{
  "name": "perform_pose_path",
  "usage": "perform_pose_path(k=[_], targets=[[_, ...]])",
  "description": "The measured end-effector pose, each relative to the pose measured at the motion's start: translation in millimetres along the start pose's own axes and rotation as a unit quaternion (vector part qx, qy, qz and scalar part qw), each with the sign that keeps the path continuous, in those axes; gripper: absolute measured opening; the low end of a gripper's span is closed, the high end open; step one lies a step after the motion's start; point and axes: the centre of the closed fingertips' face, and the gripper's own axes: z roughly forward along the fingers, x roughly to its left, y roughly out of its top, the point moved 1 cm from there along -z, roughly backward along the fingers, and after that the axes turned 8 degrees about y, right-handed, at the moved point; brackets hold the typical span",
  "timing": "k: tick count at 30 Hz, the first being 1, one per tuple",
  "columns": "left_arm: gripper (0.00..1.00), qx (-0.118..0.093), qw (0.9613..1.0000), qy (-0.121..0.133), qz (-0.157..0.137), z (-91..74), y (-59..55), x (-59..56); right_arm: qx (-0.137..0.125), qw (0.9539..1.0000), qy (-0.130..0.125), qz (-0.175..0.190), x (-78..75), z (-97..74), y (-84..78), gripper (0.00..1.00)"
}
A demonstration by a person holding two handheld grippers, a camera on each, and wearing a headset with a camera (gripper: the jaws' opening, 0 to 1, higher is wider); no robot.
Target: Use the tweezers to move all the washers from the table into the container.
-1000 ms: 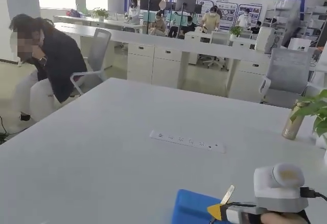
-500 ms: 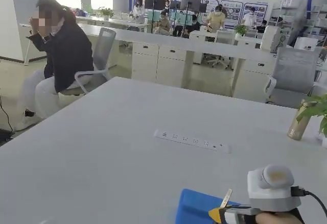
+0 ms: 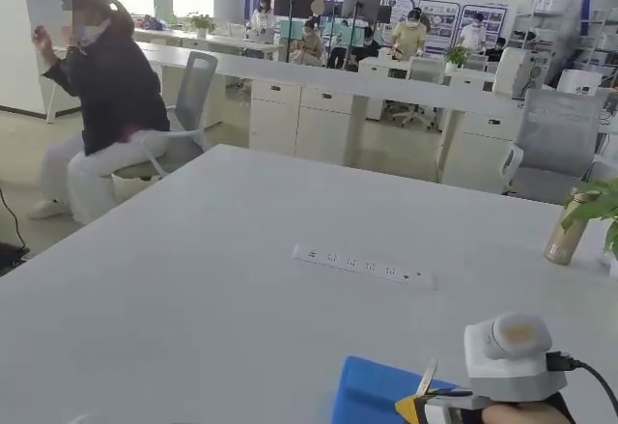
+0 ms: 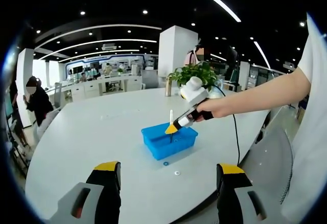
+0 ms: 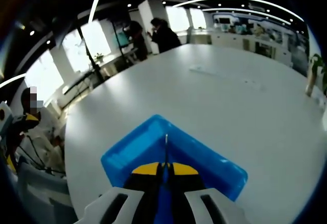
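A blue container (image 4: 168, 140) stands on the white table (image 4: 102, 132). My right gripper (image 5: 164, 169) is shut on metal tweezers (image 5: 165, 150), whose tips point down over the container's (image 5: 153, 147) inside. Whether the tips hold a washer is too small to tell. In the head view the right gripper (image 3: 425, 407) and tweezers (image 3: 427, 378) sit at the bottom edge over the container (image 3: 372, 395). Two small washers (image 4: 177, 173) lie on the table just in front of the container. My left gripper (image 4: 168, 169) is open, back from the table edge, with nothing between its jaws.
A white power strip (image 3: 362, 267) lies mid-table. A bottle (image 3: 563, 226) and a potted plant (image 3: 597, 213) stand at the right edge. A person on an office chair (image 3: 101, 105) sits beyond the table's far left. Desks and people fill the room behind.
The right gripper and tweezers have dropped slightly toward the container. The head camera shifted a little. The seated person at the left has straightened up and turned.
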Motion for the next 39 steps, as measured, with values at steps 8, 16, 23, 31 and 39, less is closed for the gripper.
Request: perform_pose_path(k=[8,16,23,31,39], targets=[[0.77,-0.002,1.0000,-0.002,0.002,0.6,1.0,-1.1,-0.001,1.0000,-0.001,0.000,-0.9,-3.2,-1.2,0.04],[0.77,-0.001,1.0000,-0.005,0.005,1.9,0.8,-3.5,-0.015,0.9999,0.003,-0.003,5.7,-10.1,3.1,0.04],[0.77,-0.001,1.0000,-0.007,0.004,1.7,0.8,-4.0,-0.030,0.9991,0.020,-0.025,25.0,-21.1,7.8,0.04],[0.76,0.000,0.9999,-0.013,0.007,2.9,0.7,-7.1,-0.060,0.9972,0.036,-0.027,43.3,-31.8,19.0,0.04],[0.76,0.000,0.9998,-0.014,0.012,3.1,0.3,-7.9,-0.078,0.9957,0.037,-0.035,57.1,-38.9,17.9,0.04]])
